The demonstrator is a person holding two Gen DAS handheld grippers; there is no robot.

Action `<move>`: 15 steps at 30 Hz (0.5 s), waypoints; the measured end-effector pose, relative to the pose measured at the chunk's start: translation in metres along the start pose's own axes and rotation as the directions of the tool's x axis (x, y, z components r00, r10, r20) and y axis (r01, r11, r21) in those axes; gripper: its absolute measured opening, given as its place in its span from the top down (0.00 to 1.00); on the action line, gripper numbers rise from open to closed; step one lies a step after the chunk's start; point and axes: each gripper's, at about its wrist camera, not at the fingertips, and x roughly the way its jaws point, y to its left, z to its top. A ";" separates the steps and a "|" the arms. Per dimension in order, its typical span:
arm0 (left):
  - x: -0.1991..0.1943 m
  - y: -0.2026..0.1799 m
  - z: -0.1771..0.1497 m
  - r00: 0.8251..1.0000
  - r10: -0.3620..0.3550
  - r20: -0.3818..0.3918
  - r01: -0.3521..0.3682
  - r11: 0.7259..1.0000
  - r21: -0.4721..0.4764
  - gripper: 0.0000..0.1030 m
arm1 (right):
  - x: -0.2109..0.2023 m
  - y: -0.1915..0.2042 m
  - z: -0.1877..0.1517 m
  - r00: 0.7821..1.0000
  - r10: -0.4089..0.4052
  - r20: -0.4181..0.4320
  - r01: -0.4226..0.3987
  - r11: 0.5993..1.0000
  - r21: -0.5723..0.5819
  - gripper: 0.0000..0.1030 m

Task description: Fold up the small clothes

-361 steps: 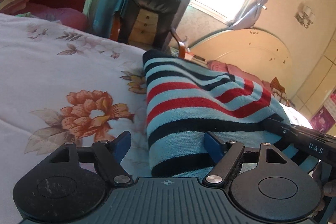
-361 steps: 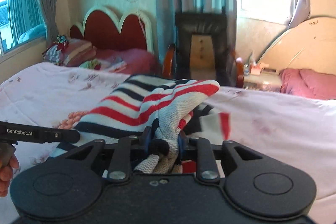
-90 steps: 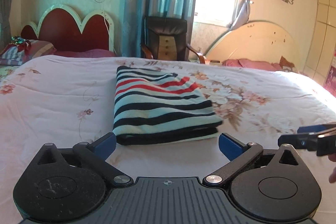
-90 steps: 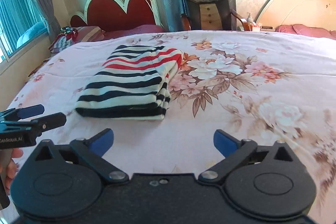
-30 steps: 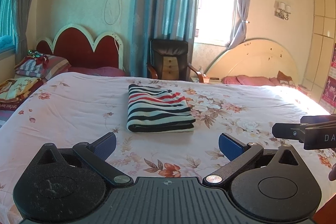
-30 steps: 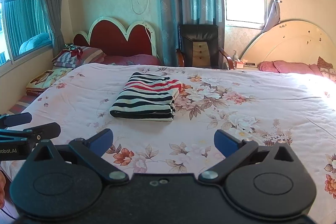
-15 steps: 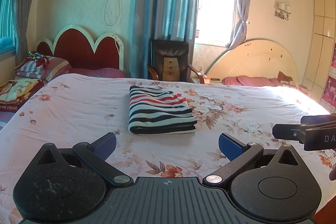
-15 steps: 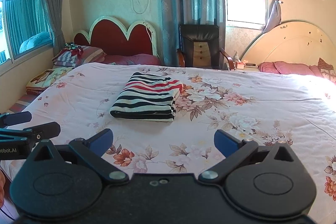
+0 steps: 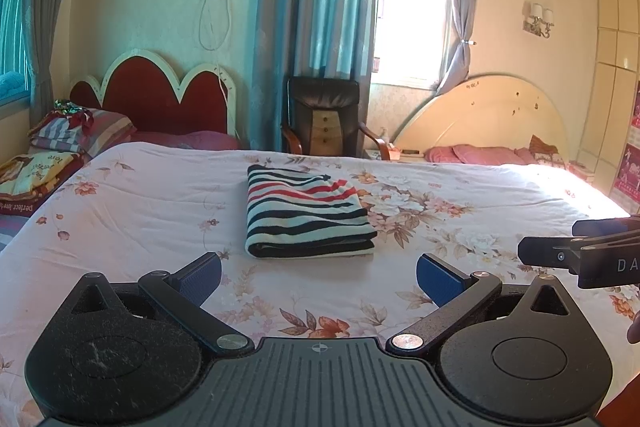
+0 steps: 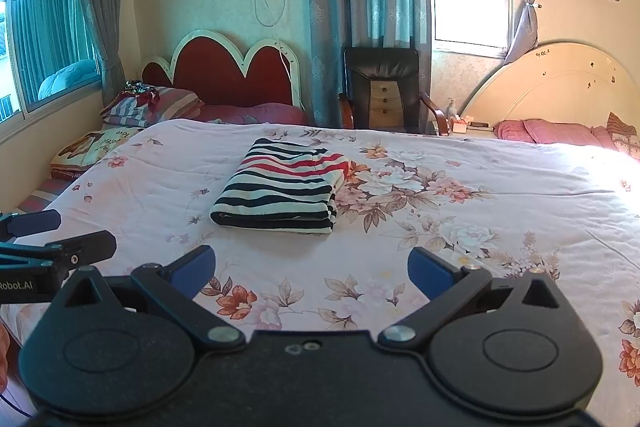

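A striped garment (image 9: 306,215), black, pale blue and red, lies folded into a flat rectangle on the floral bedspread (image 9: 140,211). It also shows in the right wrist view (image 10: 282,187). My left gripper (image 9: 319,279) is open and empty, held back from the garment above the near part of the bed. My right gripper (image 10: 311,273) is open and empty too, also short of the garment. The right gripper shows at the right edge of the left wrist view (image 9: 584,247), and the left gripper at the left edge of the right wrist view (image 10: 48,235).
A red scalloped headboard (image 9: 160,99), stacked pillows (image 9: 76,135) and a black chair (image 9: 324,115) stand beyond the bed. A cream headboard (image 9: 488,119) with pink pillows (image 9: 480,155) is at the back right. The bedspread (image 10: 480,211) stretches wide around the garment.
Both grippers have drawn slightly closer to the bed than half a second ago; the garment looks a little larger. It lies unmoved, and both grippers stay open.
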 end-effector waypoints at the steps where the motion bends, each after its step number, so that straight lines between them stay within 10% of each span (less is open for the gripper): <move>1: 0.000 -0.001 -0.001 1.000 0.000 0.000 0.000 1.000 0.000 0.00 | 0.000 0.000 0.000 1.000 0.000 0.000 0.000 1.000 0.000 0.01; 15: 0.002 -0.001 0.000 1.000 0.004 0.000 -0.004 1.000 0.002 0.00 | 0.001 0.001 0.000 1.000 0.002 -0.002 -0.002 1.000 0.001 0.01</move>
